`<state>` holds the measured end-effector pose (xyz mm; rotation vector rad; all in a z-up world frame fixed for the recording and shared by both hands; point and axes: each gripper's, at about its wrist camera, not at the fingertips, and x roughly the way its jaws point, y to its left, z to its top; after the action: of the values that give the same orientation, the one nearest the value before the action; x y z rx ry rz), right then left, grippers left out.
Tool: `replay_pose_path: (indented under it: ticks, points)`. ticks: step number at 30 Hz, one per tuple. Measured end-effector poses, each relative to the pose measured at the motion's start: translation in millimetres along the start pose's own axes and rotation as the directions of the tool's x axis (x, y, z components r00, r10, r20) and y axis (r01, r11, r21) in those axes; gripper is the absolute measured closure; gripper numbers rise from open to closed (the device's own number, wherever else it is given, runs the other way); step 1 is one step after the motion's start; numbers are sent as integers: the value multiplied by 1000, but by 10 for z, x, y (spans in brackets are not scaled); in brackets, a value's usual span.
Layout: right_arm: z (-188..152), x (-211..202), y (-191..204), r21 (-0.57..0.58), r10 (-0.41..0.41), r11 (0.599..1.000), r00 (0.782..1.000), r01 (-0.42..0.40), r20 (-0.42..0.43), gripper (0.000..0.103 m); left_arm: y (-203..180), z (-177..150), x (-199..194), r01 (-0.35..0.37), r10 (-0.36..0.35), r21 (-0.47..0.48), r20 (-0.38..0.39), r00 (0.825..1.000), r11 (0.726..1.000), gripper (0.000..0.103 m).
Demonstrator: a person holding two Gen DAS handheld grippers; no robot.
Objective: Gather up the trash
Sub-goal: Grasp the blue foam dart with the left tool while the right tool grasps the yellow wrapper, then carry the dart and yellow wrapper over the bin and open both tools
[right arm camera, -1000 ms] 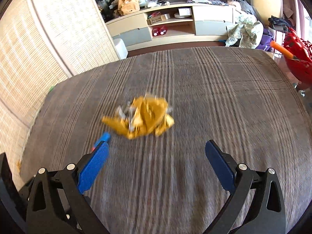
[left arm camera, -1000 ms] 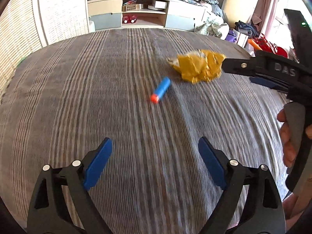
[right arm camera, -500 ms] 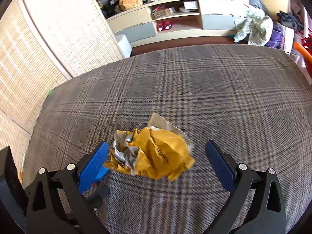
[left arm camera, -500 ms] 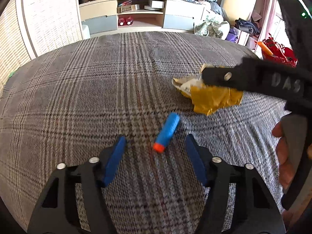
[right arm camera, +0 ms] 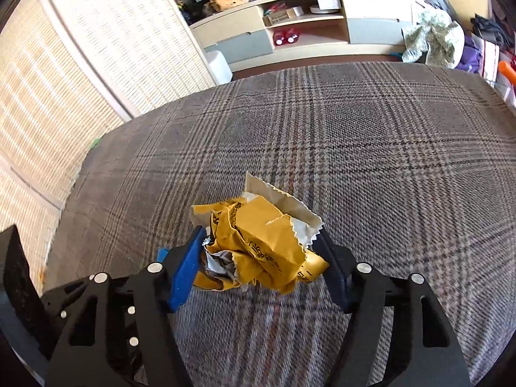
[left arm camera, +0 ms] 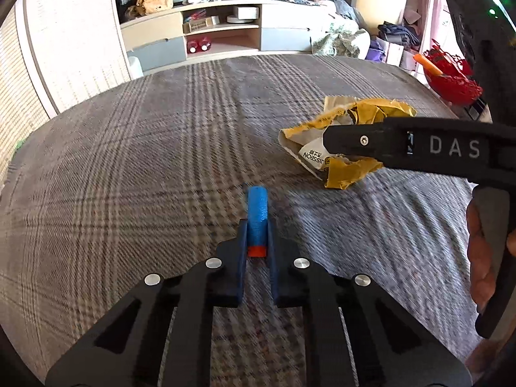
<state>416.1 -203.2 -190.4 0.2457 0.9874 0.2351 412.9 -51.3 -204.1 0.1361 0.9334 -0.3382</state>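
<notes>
A blue foam dart (left arm camera: 257, 213) with an orange tip lies on the plaid surface. My left gripper (left arm camera: 257, 238) is shut on its orange-tipped end, the blue end sticking out ahead. A crumpled yellow paper wrapper (right arm camera: 261, 251) sits between the blue pads of my right gripper (right arm camera: 261, 254), which press it on both sides. The wrapper (left arm camera: 342, 142) also shows in the left wrist view, partly behind the right gripper's black finger (left arm camera: 403, 146).
The plaid grey-brown surface (right arm camera: 371, 148) stretches wide. A woven screen (right arm camera: 80, 74) stands at the left. A low shelf unit (left arm camera: 222, 32) lines the far wall, with clothes piled beside it. A red basket (left arm camera: 451, 77) sits off the right edge.
Both grippers moved forward and closed: the left around the dart, the right around the yellow wrapper. A second ago both were wide open and farther back.
</notes>
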Motion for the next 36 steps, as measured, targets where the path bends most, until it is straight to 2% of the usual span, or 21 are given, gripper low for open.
replay_pose_path:
  ticks: [2,14,21,27,31,36]
  points:
    - [-74,-67,-4,-4,3,1000,1000,-3,-3,41,-48,-54,-47,14,-14,2,-15,1000,1000,93]
    - [-900,-690,2,17,19,1000,999,-18,-37,43,-395,-843,-656,65,-68,-46,-77,995,997,93]
    - [-1479,-1170,53,29,6,1000,999,-5,-45,43,-545,-1397,-1146,86,-93,-92,-73,993,992,93]
    - [-1931,-1506,85,29,-2,1000,999,3,-37,43,-725,-1769,-1542,91,-96,-86,-51,994,992,93]
    - [-2199,-1591,83,27,0,1000,999,1,-43,43,-840,-2014,-1686,98,-103,-90,-50,993,991,93]
    - [-2577,-1561,45,41,2,999,997,1,-76,43,-946,-2320,-1667,104,-113,-104,-82,990,989,93]
